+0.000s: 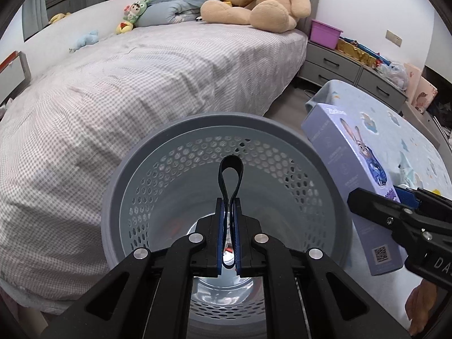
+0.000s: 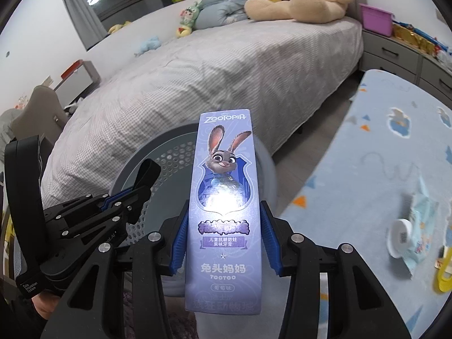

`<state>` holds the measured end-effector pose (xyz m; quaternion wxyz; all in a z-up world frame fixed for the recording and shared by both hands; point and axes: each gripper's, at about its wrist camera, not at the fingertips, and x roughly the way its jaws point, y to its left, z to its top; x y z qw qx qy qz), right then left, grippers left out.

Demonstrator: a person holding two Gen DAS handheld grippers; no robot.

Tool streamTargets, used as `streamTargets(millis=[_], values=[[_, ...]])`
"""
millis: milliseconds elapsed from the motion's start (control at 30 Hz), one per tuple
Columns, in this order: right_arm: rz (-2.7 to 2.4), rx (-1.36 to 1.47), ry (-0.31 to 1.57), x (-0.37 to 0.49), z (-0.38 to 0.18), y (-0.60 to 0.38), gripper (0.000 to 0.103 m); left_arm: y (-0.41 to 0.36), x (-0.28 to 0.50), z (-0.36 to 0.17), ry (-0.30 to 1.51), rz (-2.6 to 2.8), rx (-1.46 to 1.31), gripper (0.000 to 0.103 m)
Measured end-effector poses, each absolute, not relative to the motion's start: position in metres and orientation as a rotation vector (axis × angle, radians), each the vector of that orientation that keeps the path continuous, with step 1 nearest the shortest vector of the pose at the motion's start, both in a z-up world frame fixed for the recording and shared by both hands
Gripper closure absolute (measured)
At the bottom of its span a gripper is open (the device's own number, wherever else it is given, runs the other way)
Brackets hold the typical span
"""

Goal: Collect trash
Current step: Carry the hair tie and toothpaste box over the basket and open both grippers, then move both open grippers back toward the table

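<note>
Both tongs are loaded above the grey bin (image 1: 226,152): the left tongs (image 1: 228,226) are clamped on a black band (image 1: 231,166), the right tongs (image 2: 223,237) on a purple toothpaste box (image 2: 226,197), and neither is dropped yet, while a wipes pack (image 2: 418,226) waits on the bench (image 2: 353,197) beside the bin.

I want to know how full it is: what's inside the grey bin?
In the grey bin, perforated walls and a shiny floor show, with a blurred reddish scrap low down. The left gripper, shut on a black band, hides the rest.

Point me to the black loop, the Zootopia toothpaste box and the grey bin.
black loop (image 1: 231,169), left wrist view, top of loop
Zootopia toothpaste box (image 2: 224,197), right wrist view, front face
grey bin (image 1: 180,125), left wrist view, far rim
</note>
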<state>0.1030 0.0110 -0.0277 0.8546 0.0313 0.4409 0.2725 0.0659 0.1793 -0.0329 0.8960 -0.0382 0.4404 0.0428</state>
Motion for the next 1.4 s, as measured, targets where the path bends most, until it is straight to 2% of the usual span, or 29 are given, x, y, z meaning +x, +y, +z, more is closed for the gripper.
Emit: streamTargets(millis=[400,500,533,567,600,667,1400], values=[[0.643,0.032,0.971,0.116,-0.043,0.042,0.057,0.200,0.068,-0.041,0.931,0.128,-0.096,0.094],[0.649,0.031,0.965,0.118,-0.042,0.045,0.056,0.202,0.066,-0.040,0.926,0.137,-0.100,0.079],[0.647,0.031,0.962,0.117,-0.041,0.045,0.056,0.203,0.065,-0.039,0.923,0.142,-0.103,0.069],[0.644,0.029,0.960,0.117,-0.041,0.045,0.051,0.204,0.065,-0.038,0.919,0.148,-0.105,0.062],[0.641,0.030,0.952,0.117,-0.040,0.044,0.046,0.206,0.063,-0.036,0.911,0.158,-0.107,0.062],[0.632,0.030,0.938,0.116,-0.038,0.042,0.044,0.209,0.062,-0.036,0.908,0.164,-0.113,0.060],[0.580,0.002,0.926,0.104,-0.036,0.042,0.044,0.213,0.056,-0.029,0.872,0.194,-0.112,0.047]])
